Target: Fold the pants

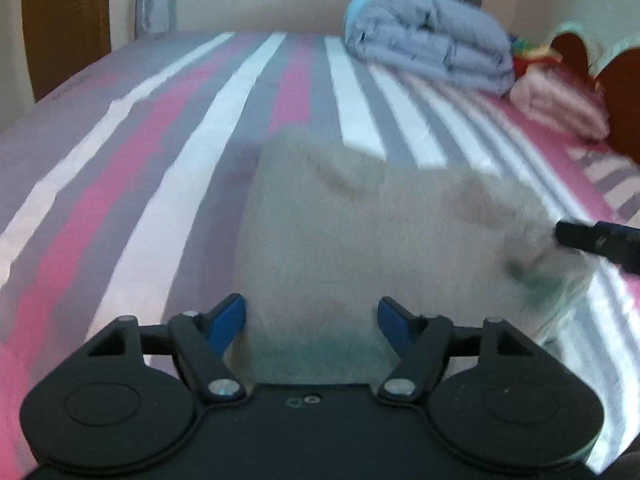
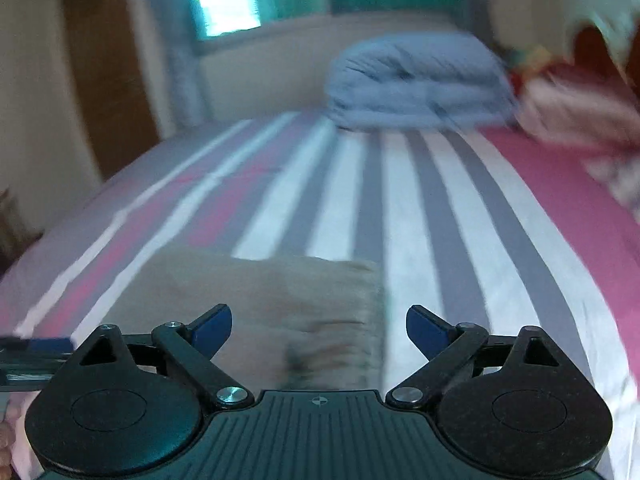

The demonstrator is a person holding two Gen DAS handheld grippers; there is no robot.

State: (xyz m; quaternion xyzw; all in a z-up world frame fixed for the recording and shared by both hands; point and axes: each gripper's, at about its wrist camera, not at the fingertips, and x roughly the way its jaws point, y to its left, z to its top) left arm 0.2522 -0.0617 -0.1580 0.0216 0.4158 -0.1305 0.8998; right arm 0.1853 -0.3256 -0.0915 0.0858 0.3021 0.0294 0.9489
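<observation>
Left wrist view: the left gripper (image 1: 312,314) hangs over the near part of the bed (image 1: 120,184), its jaws standing well apart and pressing on nothing. The folded pants (image 1: 380,240), a pale grey-beige slab with blurred edges, lie on the striped sheet straight ahead, their near edge between the blue fingertips (image 1: 228,320). A black part of the right gripper (image 1: 600,240) reaches in from the right edge at the pants' right side. Left of the pants the striped sheet is bare out to the bed's curved edge; beyond them it runs open up to a folded blue quilt (image 1: 428,40) and pink folded cloth (image 1: 560,104) at the far right.

Right wrist view: the right gripper (image 2: 319,328) has its jaws spread wide with nothing gripped. The pants (image 2: 272,300) lie below and to the left of centre, beige and smeared by motion blur, their right edge falling between the fingertips. To the right and ahead the sheet is open up to the quilt (image 2: 416,80).
</observation>
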